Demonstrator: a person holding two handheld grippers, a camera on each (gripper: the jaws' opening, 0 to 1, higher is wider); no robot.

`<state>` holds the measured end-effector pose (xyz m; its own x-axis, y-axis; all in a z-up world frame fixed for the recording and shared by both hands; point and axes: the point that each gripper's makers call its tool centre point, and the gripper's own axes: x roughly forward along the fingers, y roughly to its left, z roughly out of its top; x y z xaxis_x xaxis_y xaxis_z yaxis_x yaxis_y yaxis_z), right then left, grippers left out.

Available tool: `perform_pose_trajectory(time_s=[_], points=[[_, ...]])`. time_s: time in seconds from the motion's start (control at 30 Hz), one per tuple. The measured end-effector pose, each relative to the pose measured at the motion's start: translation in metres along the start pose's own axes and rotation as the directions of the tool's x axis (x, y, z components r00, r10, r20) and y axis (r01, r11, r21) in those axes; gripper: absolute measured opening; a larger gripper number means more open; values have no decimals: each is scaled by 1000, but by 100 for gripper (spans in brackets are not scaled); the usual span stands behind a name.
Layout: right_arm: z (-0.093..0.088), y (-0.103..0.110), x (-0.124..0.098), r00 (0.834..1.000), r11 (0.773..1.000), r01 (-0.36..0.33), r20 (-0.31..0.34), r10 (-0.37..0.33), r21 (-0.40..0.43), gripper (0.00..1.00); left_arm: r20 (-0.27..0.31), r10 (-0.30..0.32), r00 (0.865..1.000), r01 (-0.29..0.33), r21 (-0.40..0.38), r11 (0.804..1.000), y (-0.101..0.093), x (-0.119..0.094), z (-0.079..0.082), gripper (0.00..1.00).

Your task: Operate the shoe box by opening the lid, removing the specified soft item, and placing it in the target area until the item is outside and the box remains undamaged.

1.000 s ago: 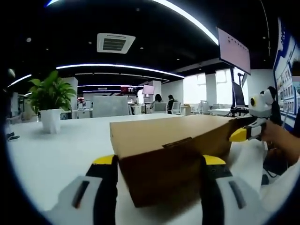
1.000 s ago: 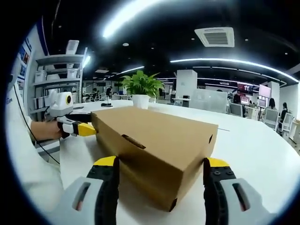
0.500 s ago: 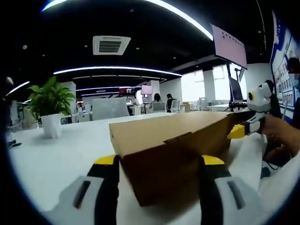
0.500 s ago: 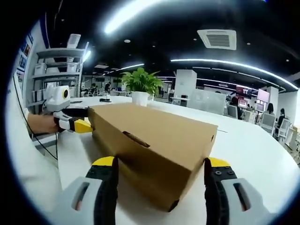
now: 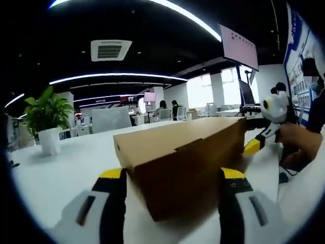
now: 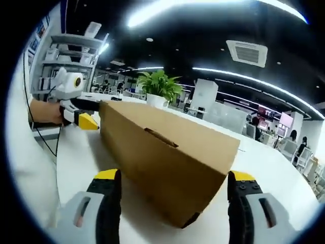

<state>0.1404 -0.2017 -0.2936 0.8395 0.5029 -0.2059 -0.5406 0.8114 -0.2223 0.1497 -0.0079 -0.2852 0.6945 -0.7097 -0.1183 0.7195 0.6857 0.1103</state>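
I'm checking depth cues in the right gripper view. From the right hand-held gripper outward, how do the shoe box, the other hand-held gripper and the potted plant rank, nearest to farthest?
1. Shoe box: between the right hand-held gripper jaws, closest.
2. Left hand-held gripper: at the box's far end, on the view's left.
3. Potted plant: beyond the box, farther back on the table.

Potted plant [image 5: 47,119] on white table [image 5: 76,157]
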Motion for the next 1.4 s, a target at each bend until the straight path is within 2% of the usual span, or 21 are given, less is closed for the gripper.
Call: perform_pose_trajectory(time_s=[0.07, 0.1, 0.17, 0.27, 0.4, 0.57, 0.67, 0.73, 0.8, 0.87, 0.9, 0.93, 1.0, 1.13, 1.17, 1.2, 1.23, 1.3, 1.4], points=[[2, -5, -2, 1000, 1000, 14, 6, -14, 16, 86, 10, 4, 1000, -5, 40, 999, -1, -2, 3, 77], [4, -1, 0, 1000, 1000, 16, 11, -16, 20, 86, 20, 11, 1000, -12, 69, 998, 0, -3, 5, 77], [3, 2, 1, 1000, 1000, 17, 13, -17, 12, 86, 22, 10, 1000, -12, 61, 998, 2, -3, 6, 75], [-3, 2, 4, 1000, 999, 26, -13, -26, -45, 87, 33, -1, 999, 0, 25, 1000, 4, -2, 7, 74], [0, -6, 0, 1000, 1000, 20, 11, -20, -2, 88, 23, -11, 1000, 10, 60, 998, 2, -2, 6, 75], [11, -10, -5, 998, 1000, 22, 52, -23, 16, 86, 32, -24, 999, 24, 9, 1000, 5, -5, 8, 75], [16, -12, -11, 998, 998, 40, 48, -37, -54, 85, 63, -37, 997, 37, 4, 999, 7, -9, 12, 82], [21, -14, -12, 996, 989, 69, 72, -60, -133, 85, 55, -25, 998, 23, 51, 998, 13, -10, 9, 80], [28, -17, -16, 989, 968, 119, 112, -97, -220, 85, 30, 10, 999, -13, 103, 995, 22, -11, 4, 80], [25, -14, -17, 992, 967, 112, 91, -93, -228, 85, 28, 14, 1000, -17, 114, 993, 23, -11, 4, 82], [26, -15, -17, 991, 966, 115, 93, -96, -231, 85, 38, 9, 999, -15, 148, 989, 24, -11, 7, 83], [29, -15, -19, 990, 964, 122, 102, -101, -236, 85, 89, 19, 996, -38, 221, 975, 26, -12, 16, 83], [32, -16, -22, 988, 959, 130, 109, -106, -250, 85, 147, 24, 989, -67, 293, 954, 25, -15, 27, 80], [39, -16, -27, 988, 947, 130, 120, -99, -292, 85, 119, 22, 993, -61, 336, 940, 24, -16, 32, 85], [40, -15, -28, 988, 945, 126, 122, -93, -300, 85, 101, 60, 993, -94, 381, 920, 31, -18, 34, 88], [42, -13, -29, 988, 941, 124, 128, -87, -316, 84, 103, 96, 990, -129, 391, 912, 35, -20, 37, 91], [42, -13, -29, 988, 938, 123, 129, -85, -325, 84, 113, 93, 989, -131, 406, 905, 35, -21, 42, 92], [44, -14, -32, 988, 917, 125, 130, -81, -378, 83, 122, 81, 989, -126, 426, 896, 33, -24, 48, 89], [49, -9, -36, 988, 911, 122, 138, -73, -394, 84, 100, 69, 993, -105, 432, 896, 30, -26, 49, 87]])
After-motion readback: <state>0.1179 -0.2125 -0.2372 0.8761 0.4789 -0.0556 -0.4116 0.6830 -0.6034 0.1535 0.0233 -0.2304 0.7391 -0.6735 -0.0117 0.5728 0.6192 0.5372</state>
